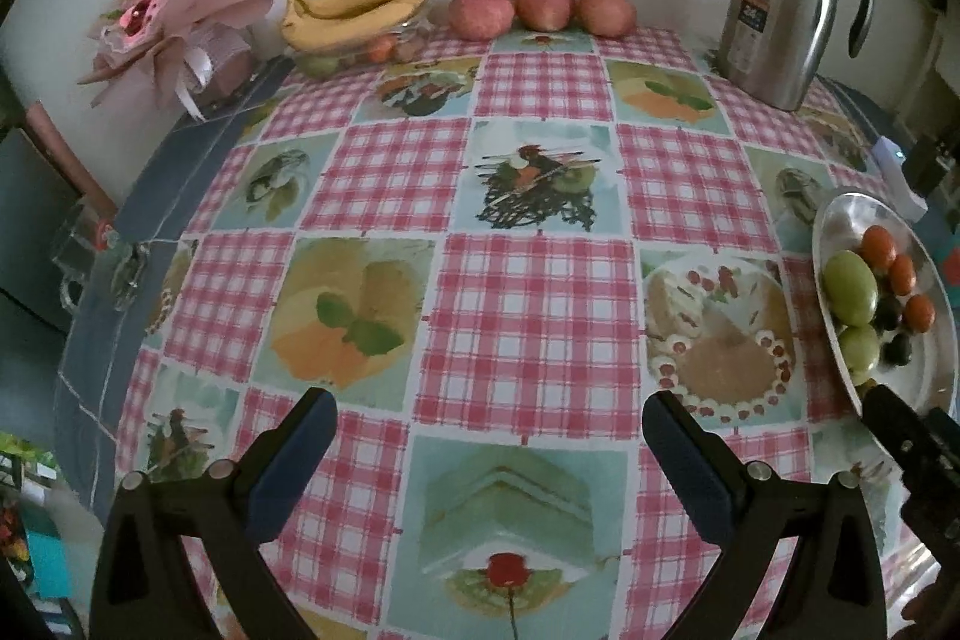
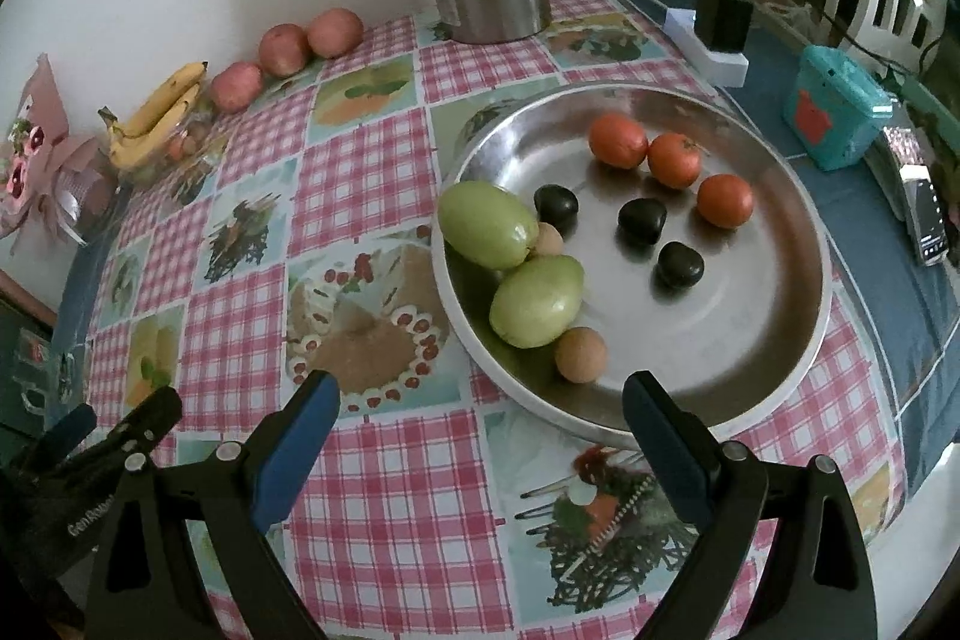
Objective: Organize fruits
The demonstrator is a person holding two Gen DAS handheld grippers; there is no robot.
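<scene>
Pale wall backs a table [image 1: 528, 316] covered with a pink-checked oilcloth printed with cake and dessert pictures. Along the far edge by the wall lie a bunch of yellow bananas [image 1: 360, 7] resting over a clear dish of small fruits, and just beside them a row of three reddish-pink apples [image 1: 543, 7]; a tall stainless-steel thermos jug with a black handle [image 1: 780, 4] stands towards the far right corner.

Near the right edge sits a wide, shallow stainless-steel basin [image 2: 774, 292]. In it lie two large green oval fruits [image 2: 537, 301] against the left rim, two small tan round fruits [image 2: 580, 355], three dark, nearly black fruits [image 2: 642, 220] in the middle and three small orange-red fruits [image 2: 672, 160] at the far side.

Both grippers hover released and empty: the left gripper [image 1: 489, 433] over the near middle of the table, the right gripper [image 2: 480, 415] at the basin's near rim.

Sorting seems barely begun, or between picks. A sensible next move is for the right gripper to go down over one fruit, likely the near tan one, with its jaws straddling it.
</scene>
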